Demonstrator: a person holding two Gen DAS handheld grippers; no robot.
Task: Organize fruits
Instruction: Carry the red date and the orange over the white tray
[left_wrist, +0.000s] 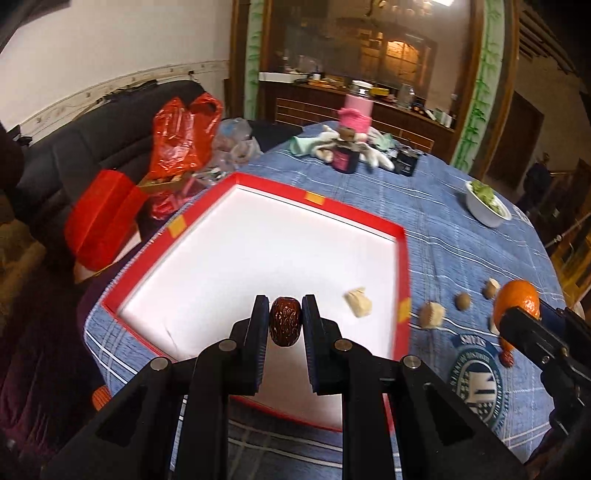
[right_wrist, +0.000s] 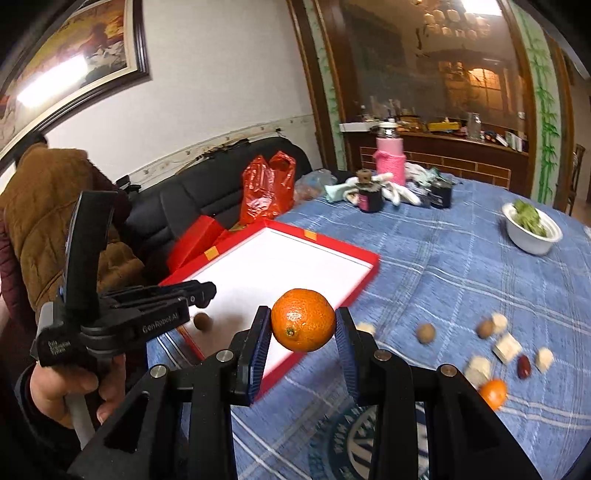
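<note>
Two tilted-down grips, left hand-held gripper (left_wrist: 285, 322) pinching date (left_wrist: 284, 322), right hand-held gripper (right_wrist: 303, 325) clamping orange (right_wrist: 303, 319)

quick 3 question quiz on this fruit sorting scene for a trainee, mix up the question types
1. True or false: the left gripper is shut on a red date.
2. What does the right gripper hold? A) walnut B) orange C) bowl
3. Fill in: the red tray has a ____ floor.

Key: 1 true. 2 B. 3 white.
</note>
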